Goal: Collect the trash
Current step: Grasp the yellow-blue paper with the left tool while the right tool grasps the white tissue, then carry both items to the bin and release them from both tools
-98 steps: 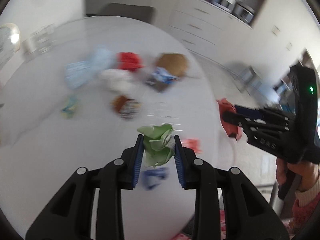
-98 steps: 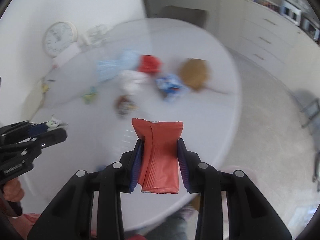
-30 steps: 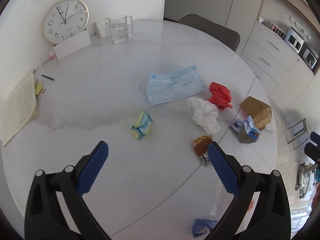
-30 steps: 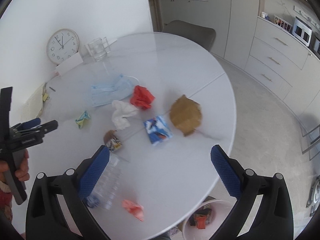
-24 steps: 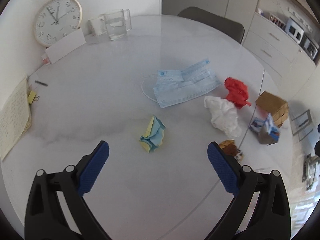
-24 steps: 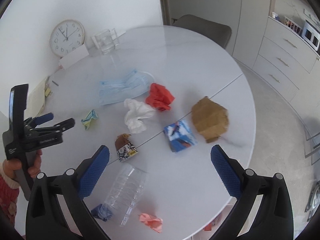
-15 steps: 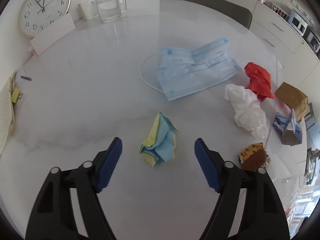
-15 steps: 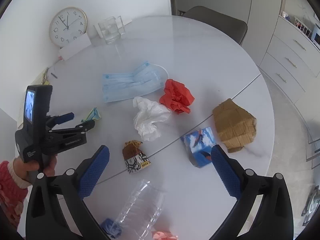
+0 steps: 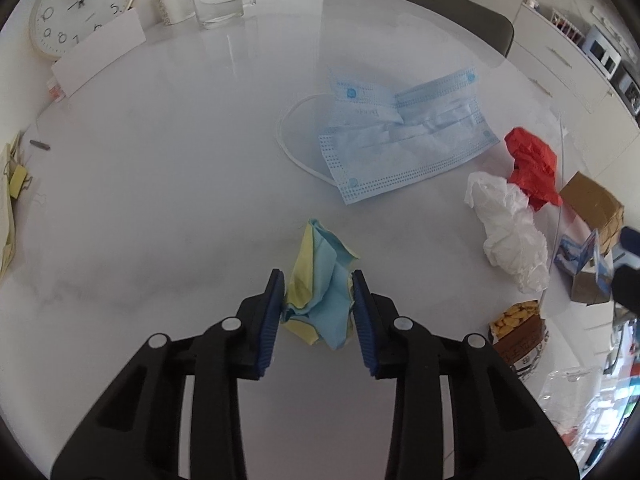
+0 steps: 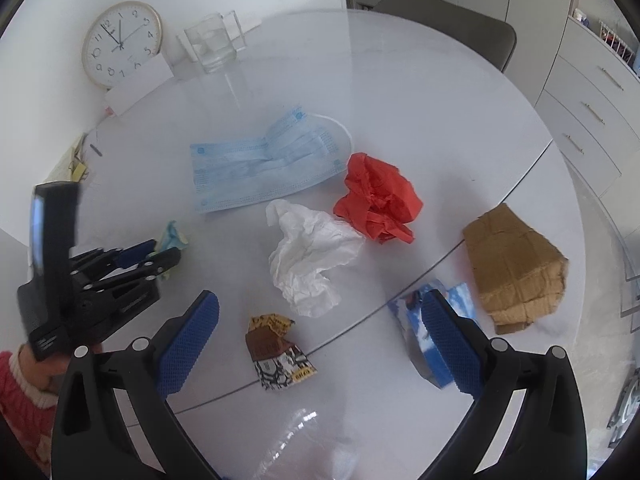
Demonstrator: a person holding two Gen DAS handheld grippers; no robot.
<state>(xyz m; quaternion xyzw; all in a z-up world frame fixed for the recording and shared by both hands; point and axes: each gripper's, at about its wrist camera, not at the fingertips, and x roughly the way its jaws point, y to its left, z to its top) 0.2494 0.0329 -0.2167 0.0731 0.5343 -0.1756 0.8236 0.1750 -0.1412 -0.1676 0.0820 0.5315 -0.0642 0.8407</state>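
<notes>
My left gripper [image 9: 318, 280] is shut on a crumpled yellow and blue paper wad [image 9: 320, 280] that rests on the white round table [image 9: 160, 160]. In the right wrist view that wad [image 10: 173, 236] shows beyond the left gripper [image 10: 160, 254]. My right gripper [image 10: 320, 320] is open and empty above a brown snack wrapper [image 10: 278, 350]. Around it lie a white tissue [image 10: 308, 256], red paper [image 10: 378, 198], a blue face mask [image 10: 260, 164], a blue carton [image 10: 430, 340] and a brown cardboard box [image 10: 516, 268].
A clear plastic bottle [image 10: 316, 436] lies at the near table edge. A clock [image 10: 120, 44], a glass jug [image 10: 212, 44] and a white card [image 10: 138, 84] stand at the far left. A grey chair [image 10: 448, 20] and drawers [image 10: 592, 92] lie beyond the table.
My left gripper dropped to the paper wad and its jaws closed onto it. My right gripper stayed open and moved lower and closer over the snack wrapper.
</notes>
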